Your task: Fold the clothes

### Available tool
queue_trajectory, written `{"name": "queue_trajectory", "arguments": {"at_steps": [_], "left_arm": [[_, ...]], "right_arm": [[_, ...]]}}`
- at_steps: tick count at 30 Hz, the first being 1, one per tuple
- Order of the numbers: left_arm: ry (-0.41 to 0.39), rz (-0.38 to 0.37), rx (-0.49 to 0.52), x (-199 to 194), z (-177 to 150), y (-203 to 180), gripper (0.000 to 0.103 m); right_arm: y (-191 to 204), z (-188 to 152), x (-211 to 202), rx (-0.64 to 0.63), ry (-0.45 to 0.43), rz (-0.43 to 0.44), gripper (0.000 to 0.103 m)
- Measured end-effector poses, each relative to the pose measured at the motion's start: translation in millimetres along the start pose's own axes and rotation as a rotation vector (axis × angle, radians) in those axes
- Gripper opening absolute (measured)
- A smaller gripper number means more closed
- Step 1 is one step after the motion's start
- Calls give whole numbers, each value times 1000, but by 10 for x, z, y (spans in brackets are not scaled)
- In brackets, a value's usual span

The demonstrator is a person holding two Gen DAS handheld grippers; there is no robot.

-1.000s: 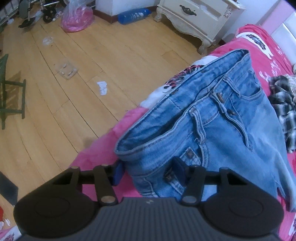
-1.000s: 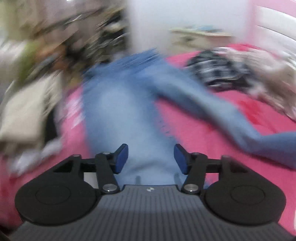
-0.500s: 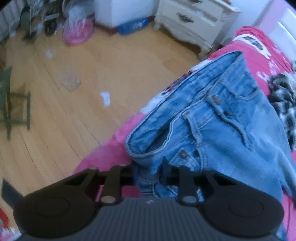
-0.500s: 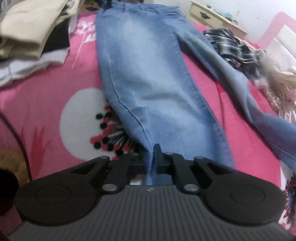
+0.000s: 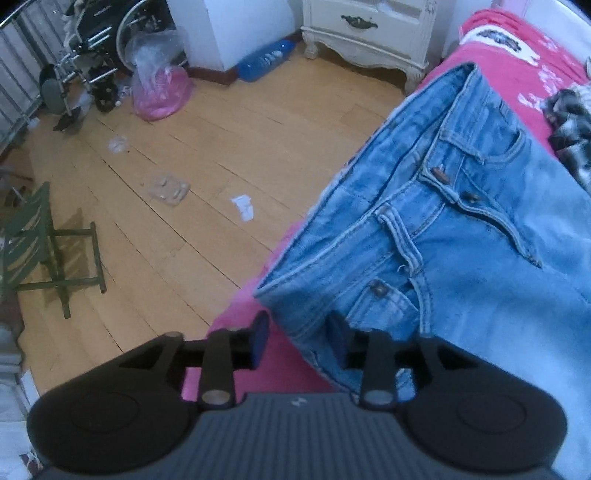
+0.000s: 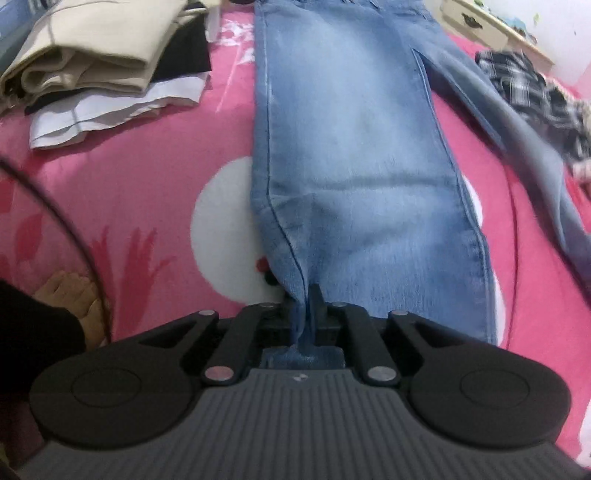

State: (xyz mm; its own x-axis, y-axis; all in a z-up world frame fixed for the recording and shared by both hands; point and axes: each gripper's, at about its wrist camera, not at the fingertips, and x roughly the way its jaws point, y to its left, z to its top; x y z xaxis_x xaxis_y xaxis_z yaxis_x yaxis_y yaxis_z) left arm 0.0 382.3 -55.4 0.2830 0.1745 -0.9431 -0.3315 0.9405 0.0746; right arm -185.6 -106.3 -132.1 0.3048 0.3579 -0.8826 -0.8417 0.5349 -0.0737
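Note:
Light blue jeans (image 5: pixel 461 236) lie on the pink bedspread (image 5: pixel 509 70), waistband toward the bed's edge. My left gripper (image 5: pixel 299 338) is open, its fingers astride the near corner of the waistband without pinching it. In the right wrist view one jeans leg (image 6: pixel 354 155) stretches away from me; the other leg (image 6: pixel 517 125) angles off to the right. My right gripper (image 6: pixel 304 306) is shut on the hem of the near leg, with denim bunched between its fingers.
A stack of folded clothes (image 6: pixel 92 59) lies at the left on the bedspread (image 6: pixel 129 206). A plaid garment (image 6: pixel 532 85) lies at the right. Beyond the bed's edge are a wooden floor (image 5: pixel 184 166), a white nightstand (image 5: pixel 369 29) and a green chair (image 5: pixel 37 240).
My left gripper, shut on the waistband half a second ago, has opened. My right gripper closed on the leg hem and still holds it; the leg lies straighter.

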Motion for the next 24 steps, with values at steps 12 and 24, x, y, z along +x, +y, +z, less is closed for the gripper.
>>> {"name": "queue_trajectory", "arguments": {"at_steps": [12, 24], "left_arm": [[-169, 52, -54, -377, 96, -2, 61], [-310, 163, -188, -1495, 902, -122, 61]], "right_arm": [[-1000, -107, -619, 528, -241, 125, 54], [-2167, -476, -1747, 764, -549, -123, 52]]}}
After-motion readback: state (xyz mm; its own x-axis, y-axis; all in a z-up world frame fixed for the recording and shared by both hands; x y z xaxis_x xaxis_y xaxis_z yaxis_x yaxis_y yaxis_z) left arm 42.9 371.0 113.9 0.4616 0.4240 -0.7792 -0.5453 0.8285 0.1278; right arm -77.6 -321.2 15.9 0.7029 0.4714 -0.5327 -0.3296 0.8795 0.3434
